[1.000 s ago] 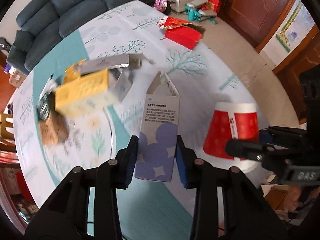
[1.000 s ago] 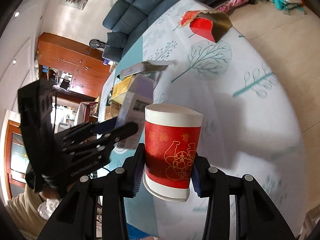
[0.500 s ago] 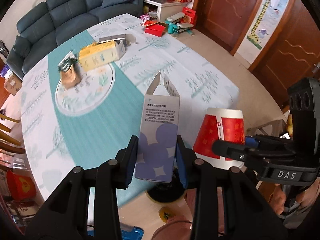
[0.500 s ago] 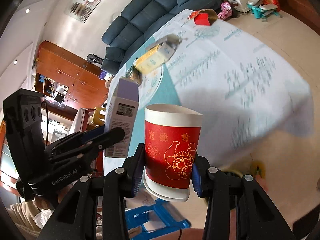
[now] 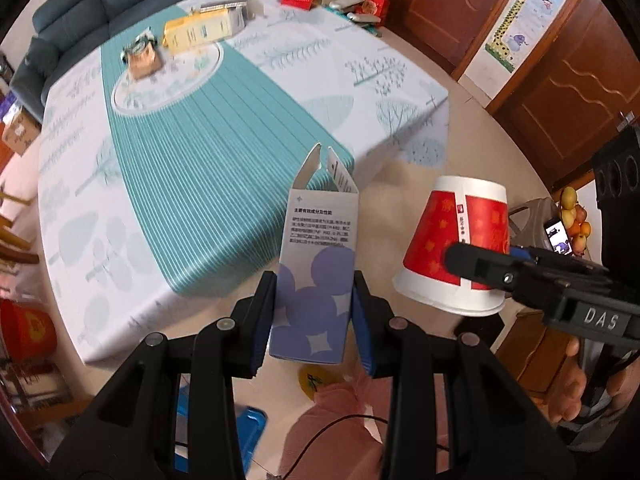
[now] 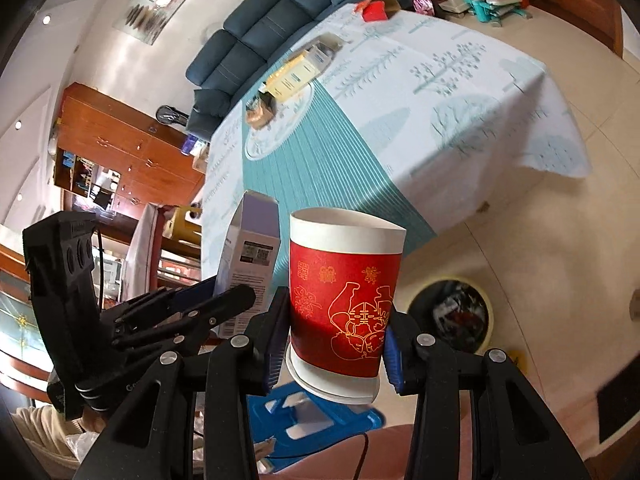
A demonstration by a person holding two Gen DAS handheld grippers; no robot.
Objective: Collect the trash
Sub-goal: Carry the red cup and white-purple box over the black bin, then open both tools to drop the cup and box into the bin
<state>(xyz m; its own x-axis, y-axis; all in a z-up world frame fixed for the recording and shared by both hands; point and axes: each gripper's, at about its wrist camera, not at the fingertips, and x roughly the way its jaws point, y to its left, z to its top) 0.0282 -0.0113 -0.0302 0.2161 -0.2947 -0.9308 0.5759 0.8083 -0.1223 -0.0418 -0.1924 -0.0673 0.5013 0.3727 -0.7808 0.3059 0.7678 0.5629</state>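
Two grippers: each clamped on one piece of trash, off the table's (image 5: 400,92) edge.
Hard to make out: bin (image 6: 452,316) contents, dark and blurred.
Left gripper (image 5: 314,316): pads pressing purple carton (image 5: 316,276), flaps open.
Right gripper (image 6: 334,344): pads squeezing red paper cup (image 6: 344,300), upside down.
Right view only: bin on floor beside cup.

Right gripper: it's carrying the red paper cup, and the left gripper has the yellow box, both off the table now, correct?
Not quite. The left gripper holds the purple-and-white carton, top flaps open, as the left wrist view shows. The yellow box lies on the table. The right gripper does hold the red paper cup.
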